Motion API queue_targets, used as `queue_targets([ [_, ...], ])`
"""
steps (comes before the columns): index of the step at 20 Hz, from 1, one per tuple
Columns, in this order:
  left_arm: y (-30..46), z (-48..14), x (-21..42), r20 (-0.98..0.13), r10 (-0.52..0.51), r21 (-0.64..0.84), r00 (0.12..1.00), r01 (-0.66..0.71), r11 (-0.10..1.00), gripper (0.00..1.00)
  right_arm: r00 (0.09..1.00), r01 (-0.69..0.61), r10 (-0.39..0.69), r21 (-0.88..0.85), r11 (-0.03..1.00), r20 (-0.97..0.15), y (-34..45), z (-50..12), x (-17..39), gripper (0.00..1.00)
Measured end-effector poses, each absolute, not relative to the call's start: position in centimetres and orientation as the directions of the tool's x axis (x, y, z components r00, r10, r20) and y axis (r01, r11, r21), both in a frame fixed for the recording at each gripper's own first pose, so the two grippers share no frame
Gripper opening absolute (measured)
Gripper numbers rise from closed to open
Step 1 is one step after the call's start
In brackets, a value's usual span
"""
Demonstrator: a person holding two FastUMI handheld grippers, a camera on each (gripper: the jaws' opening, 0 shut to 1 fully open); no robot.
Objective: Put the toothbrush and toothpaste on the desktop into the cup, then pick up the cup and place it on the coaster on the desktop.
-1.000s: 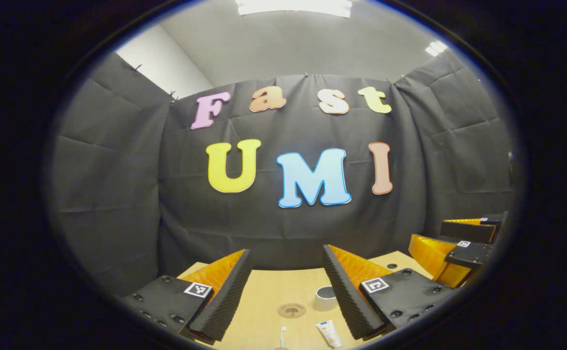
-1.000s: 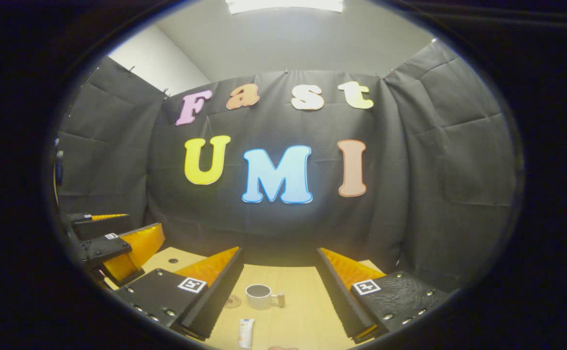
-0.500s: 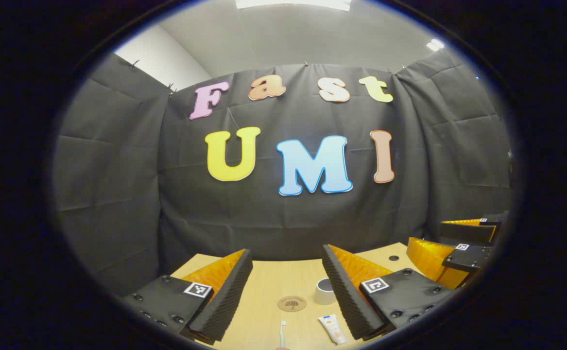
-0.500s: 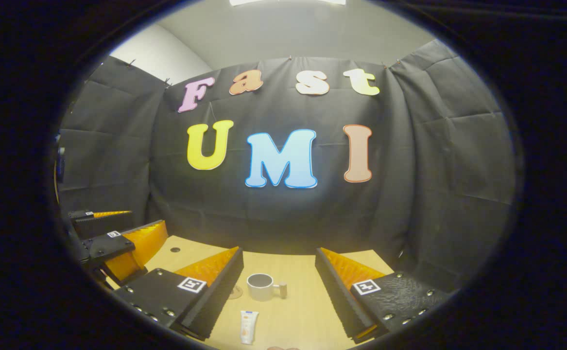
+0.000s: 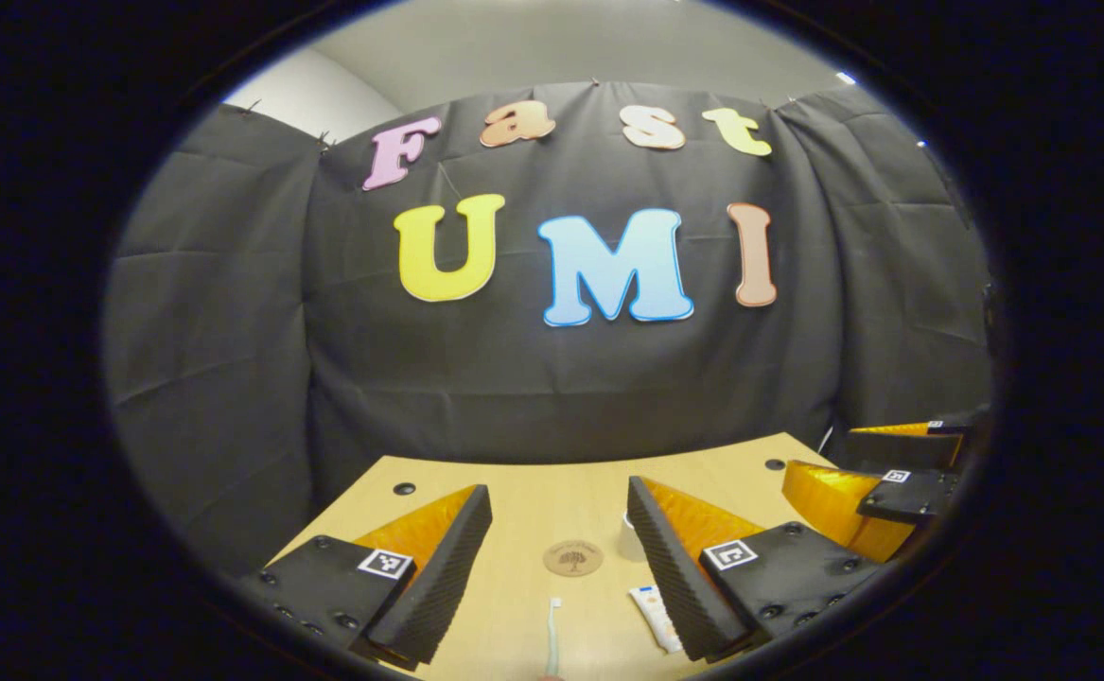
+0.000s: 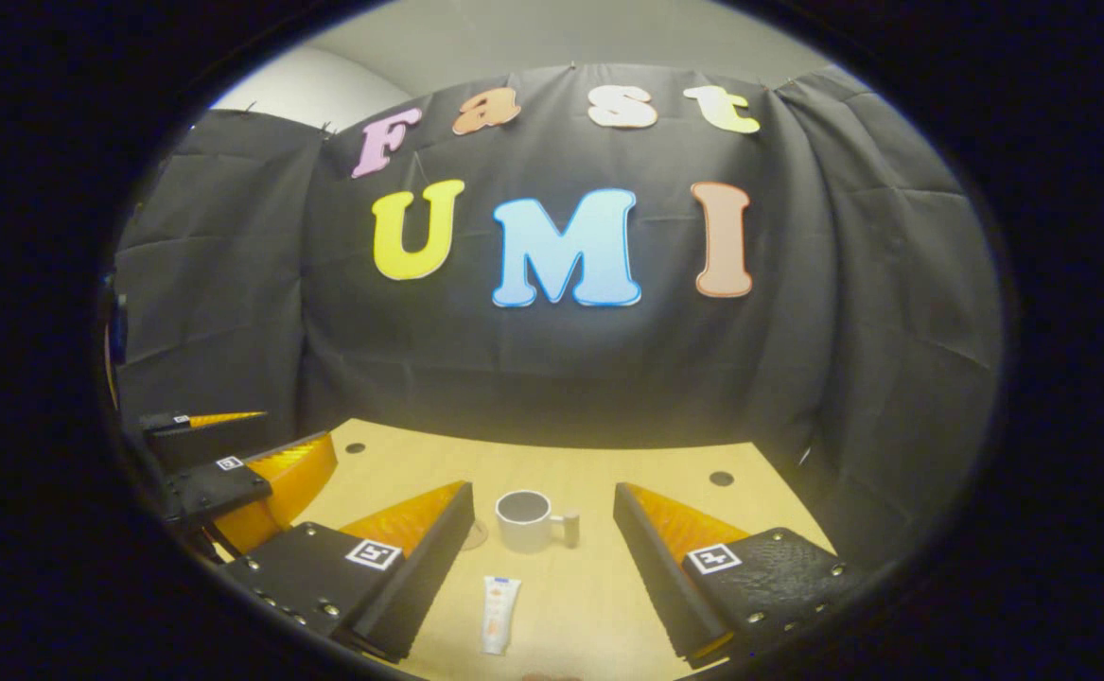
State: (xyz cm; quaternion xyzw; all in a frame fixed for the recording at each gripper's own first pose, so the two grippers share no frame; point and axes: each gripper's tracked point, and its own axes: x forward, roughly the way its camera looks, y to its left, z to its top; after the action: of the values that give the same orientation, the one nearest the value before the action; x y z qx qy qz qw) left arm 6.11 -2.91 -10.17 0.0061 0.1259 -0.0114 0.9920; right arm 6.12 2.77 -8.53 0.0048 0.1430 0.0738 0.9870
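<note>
The toothbrush (image 5: pixel 551 636) lies flat on the wooden desktop (image 5: pixel 523 511) in the left gripper view, its long axis running toward the back wall, the white bristle head at the far end and the handle running off the bottom of the view. Just to its right lies the toothpaste (image 5: pixel 654 613), a white tube angled slightly, with its blue cap end pointing away from the camera; the near part is hidden behind the inner finger. Beyond the toothbrush sits the round brown coaster (image 5: pixel 572 557), apart from both.

The right gripper view shows the toothpaste (image 6: pixel 499 613) whole, its long axis nearly upright in the picture, cap end toward the cup (image 6: pixel 526 519). The cup stands upright just beyond it, open side up, its handle sticking out to the right. In the left gripper view the cup (image 5: pixel 626 541) is mostly hidden behind a finger. Only a sliver of the coaster (image 6: pixel 476 535) peeks out left of the cup in the right gripper view, beside a finger.

The left gripper (image 5: pixel 559 499) hangs above the desktop with its 2 fingers spread wide, holding nothing. The right gripper (image 6: pixel 544 494) is likewise wide apart and empty. Each view also catches the other gripper at its edge: the right gripper (image 5: pixel 878 478) at the right, the left gripper (image 6: pixel 239 468) at the left.

The desktop is pale wood with small dark holes near its far corners. Black cloth (image 5: pixel 230 312) walls the booth on 3 sides, with a grey ceiling (image 5: pixel 552 38) above.
</note>
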Motion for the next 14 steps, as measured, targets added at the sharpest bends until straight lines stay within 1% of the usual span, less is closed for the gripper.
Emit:
queue_targets([
  [6, -3.4, -16.6, 6.1, -0.405, -0.053, -0.026, 0.913, 0.047, 0.999, 0.96, 0.882, -0.182, 0.182, 0.041, 0.982, -0.435, 4.0, -13.8, 6.8, 0.94],
  [7, -3.3, -17.7, 6.1, -0.43, -0.055, -0.032, 0.901, 0.046, 0.998, 1.0, 0.869, -0.19, 0.189, 0.044, 0.981, -0.458, 4.2, -14.7, 6.7, 0.94],
  [8, -3.2, -18.8, 6.1, -0.452, -0.056, -0.04, 0.89, 0.042, 0.998, 0.96, 0.857, -0.196, 0.195, 0.048, 0.979, -0.477, 4.5, -15.5, 6.5, 0.94],
  [9, -3.0, -19.8, 6.1, -0.473, -0.056, -0.048, 0.88, 0.038, 0.998, 0.96, 0.843, -0.203, 0.203, 0.054, 0.978, -0.498, 4.8, -16.3, 6.4, 0.94],
  [10, -2.8, -20.7, 6.1, -0.491, -0.058, -0.055, 0.869, 0.035, 0.998, 1.0, 0.831, -0.208, 0.208, 0.058, 0.976, -0.516, 5.0, -17.0, 6.5, 0.94],
  [12, -2.6, -22.4, 6.1, -0.535, -0.06, -0.065, 0.843, 0.03, 0.997, 1.0, 0.801, -0.217, 0.22, 0.071, 0.973, -0.556, 5.5, -18.5, 6.6, 0.94],
  [13, -2.5, -23.7, 5.8, -0.557, -0.063, -0.071, 0.828, 0.028, 0.997, 0.96, 0.783, -0.219, 0.224, 0.08, 0.973, -0.581, 5.7, -19.3, 6.6, 0.94],
  [14, -2.5, -24.7, 5.8, -0.582, -0.069, -0.078, 0.81, 0.029, 0.997, 0.97, 0.762, -0.217, 0.222, 0.084, 0.973, -0.608, 5.8, -20.2, 6.5, 0.94],
])
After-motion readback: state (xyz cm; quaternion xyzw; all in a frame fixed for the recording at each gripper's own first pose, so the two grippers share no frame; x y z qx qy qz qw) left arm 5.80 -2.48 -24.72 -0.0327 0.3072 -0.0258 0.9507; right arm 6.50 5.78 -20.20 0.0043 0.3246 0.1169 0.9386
